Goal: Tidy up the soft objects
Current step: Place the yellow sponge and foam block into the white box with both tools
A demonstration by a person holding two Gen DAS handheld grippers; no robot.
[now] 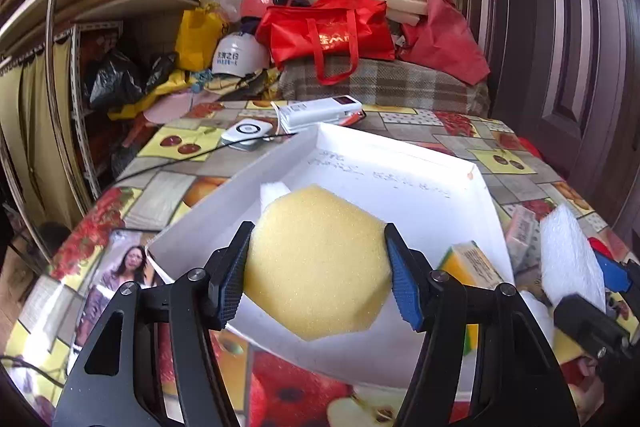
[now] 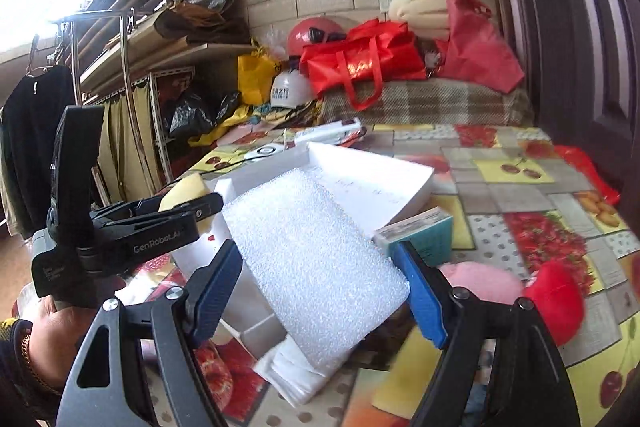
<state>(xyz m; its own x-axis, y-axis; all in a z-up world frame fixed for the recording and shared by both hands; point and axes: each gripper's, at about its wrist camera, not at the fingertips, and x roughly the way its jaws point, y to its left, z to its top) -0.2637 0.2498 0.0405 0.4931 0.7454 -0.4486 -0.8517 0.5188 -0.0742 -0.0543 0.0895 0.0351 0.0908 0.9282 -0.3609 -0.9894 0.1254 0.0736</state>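
Note:
My left gripper (image 1: 318, 269) is shut on a yellow sponge (image 1: 318, 263), squeezed at both sides, above the near wall of a shallow white box (image 1: 400, 183). A white foam piece (image 1: 270, 193) lies inside the box behind the sponge. My right gripper (image 2: 320, 285) is shut on a white foam sheet (image 2: 312, 259), held tilted over the table just before the box (image 2: 372, 183). In the right wrist view the left gripper (image 2: 192, 205) with its yellow sponge (image 2: 180, 195) is at the left, a hand (image 2: 52, 335) holding it. The right gripper's foam sheet (image 1: 570, 255) shows at the right of the left wrist view.
A fruit-patterned tablecloth (image 2: 520, 187) covers the table. A packaged sponge (image 2: 420, 233), a pink plush (image 2: 480, 279) and a red plush (image 2: 556, 303) lie right of the box. White devices (image 1: 320, 111) and a cable sit behind it. Red bags (image 1: 332, 31), helmets and shelves crowd the back.

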